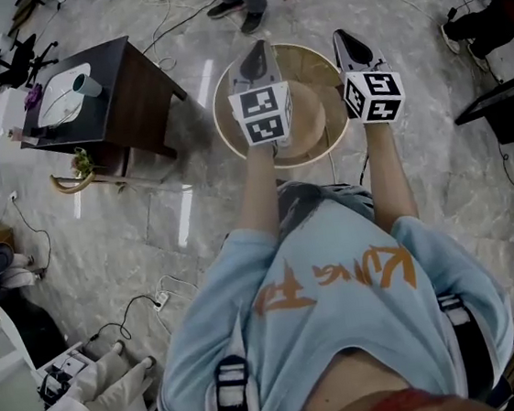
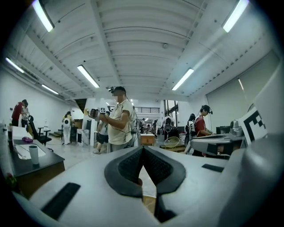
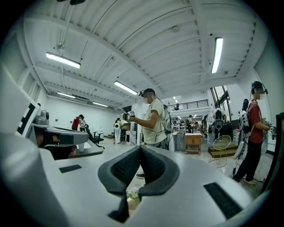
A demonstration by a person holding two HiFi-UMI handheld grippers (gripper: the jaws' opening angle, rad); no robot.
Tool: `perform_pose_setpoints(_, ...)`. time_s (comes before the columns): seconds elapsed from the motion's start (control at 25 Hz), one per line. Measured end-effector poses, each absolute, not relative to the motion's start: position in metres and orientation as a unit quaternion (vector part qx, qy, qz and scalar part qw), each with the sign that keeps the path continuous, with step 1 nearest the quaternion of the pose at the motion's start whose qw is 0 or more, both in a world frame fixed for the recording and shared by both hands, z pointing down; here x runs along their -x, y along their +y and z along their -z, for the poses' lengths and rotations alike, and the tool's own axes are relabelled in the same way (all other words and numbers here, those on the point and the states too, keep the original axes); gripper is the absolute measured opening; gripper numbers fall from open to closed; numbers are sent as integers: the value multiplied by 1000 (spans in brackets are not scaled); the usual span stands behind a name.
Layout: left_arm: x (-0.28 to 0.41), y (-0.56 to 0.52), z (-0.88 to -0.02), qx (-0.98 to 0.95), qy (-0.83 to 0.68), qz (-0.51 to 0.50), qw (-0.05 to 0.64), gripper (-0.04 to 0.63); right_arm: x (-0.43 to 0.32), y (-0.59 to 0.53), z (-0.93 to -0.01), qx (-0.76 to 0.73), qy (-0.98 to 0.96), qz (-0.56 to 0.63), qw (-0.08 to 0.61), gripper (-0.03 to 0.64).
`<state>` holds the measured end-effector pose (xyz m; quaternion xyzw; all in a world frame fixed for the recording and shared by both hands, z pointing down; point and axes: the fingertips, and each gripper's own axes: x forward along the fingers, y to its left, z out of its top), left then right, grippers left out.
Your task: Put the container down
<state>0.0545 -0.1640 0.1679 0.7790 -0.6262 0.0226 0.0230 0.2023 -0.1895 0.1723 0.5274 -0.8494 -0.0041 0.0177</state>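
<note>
A round tan table (image 1: 228, 111) with a raised pale rim stands on the marble floor straight ahead of me. A lower tan shape (image 1: 313, 115) lies on it, mostly hidden by my grippers; I cannot tell whether it is the container. My left gripper (image 1: 259, 50) and right gripper (image 1: 346, 38) hover side by side above the table and point forward. In the left gripper view the dark pads (image 2: 133, 166) of the left gripper (image 2: 143, 148) meet at the tip with nothing between them. The right gripper (image 3: 140, 148) is likewise shut and holds nothing.
A dark wooden table (image 1: 138, 94) with a white sheet and a cup (image 1: 86, 85) stands to the left. A person's feet (image 1: 239, 8) are just beyond the round table. Cables trail on the floor. People with grippers (image 2: 119, 119) (image 3: 254, 128) stand in the hall.
</note>
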Motion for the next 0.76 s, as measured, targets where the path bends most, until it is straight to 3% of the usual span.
perform_pose_setpoints(0.76,-59,-176,-160,-766,-643,-5,-9,25,-218,-199,-147,-534,-842,67,-9,12)
